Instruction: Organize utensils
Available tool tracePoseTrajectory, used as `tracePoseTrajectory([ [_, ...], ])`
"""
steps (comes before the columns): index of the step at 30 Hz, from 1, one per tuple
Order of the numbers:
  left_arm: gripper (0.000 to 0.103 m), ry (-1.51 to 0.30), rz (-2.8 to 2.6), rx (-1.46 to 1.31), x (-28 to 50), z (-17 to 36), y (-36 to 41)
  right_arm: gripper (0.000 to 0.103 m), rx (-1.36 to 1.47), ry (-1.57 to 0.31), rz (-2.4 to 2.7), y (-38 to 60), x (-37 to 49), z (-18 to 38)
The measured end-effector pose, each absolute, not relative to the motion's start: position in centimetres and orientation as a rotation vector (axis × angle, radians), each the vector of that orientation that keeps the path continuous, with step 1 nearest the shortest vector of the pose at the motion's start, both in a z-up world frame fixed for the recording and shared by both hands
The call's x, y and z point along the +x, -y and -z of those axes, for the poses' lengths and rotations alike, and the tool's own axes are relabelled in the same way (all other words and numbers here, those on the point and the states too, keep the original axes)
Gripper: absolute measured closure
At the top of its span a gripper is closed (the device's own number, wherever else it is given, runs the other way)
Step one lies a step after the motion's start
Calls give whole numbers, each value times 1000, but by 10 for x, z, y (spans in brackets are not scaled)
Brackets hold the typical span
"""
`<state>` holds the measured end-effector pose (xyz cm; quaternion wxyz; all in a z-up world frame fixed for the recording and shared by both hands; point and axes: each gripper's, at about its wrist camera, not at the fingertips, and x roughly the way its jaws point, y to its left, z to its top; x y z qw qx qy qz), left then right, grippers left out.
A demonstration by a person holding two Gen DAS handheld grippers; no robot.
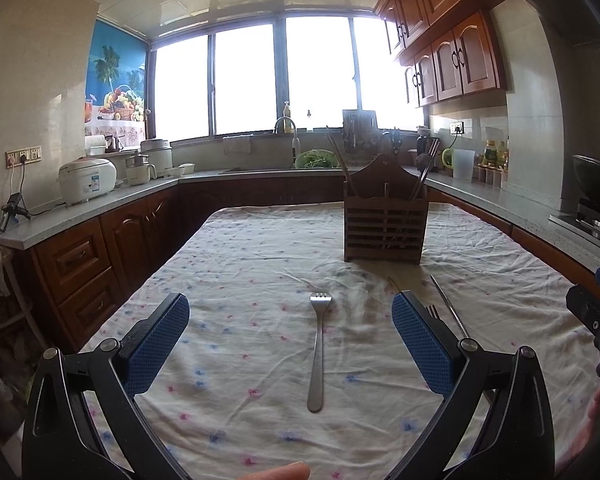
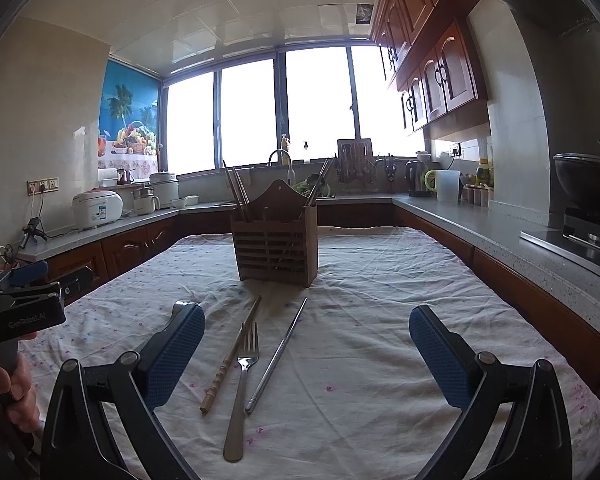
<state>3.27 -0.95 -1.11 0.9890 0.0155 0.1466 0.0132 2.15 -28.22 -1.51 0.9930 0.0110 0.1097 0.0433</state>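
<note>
Two tongs spread wide, left tongs [image 1: 290, 344] over fork [image 1: 318, 350], right tongs [image 2: 306, 356] empty, wooden caddy [image 2: 275, 236] beyond

Both wrist views look low along the worktop [image 1: 260, 420] toward the windows, sharing the wooden holder [image 1: 385, 228]

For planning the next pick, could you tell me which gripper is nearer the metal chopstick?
Right. The right gripper brackets the metal chopstick; the left gripper sits to its left.
</note>
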Motion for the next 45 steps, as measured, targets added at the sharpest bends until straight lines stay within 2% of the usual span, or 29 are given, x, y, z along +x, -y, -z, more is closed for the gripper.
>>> tracePoseTrajectory([
  [45, 0, -295, -39, 55, 37, 13, 15, 0, 25, -203, -99, 284, 21, 8],
])
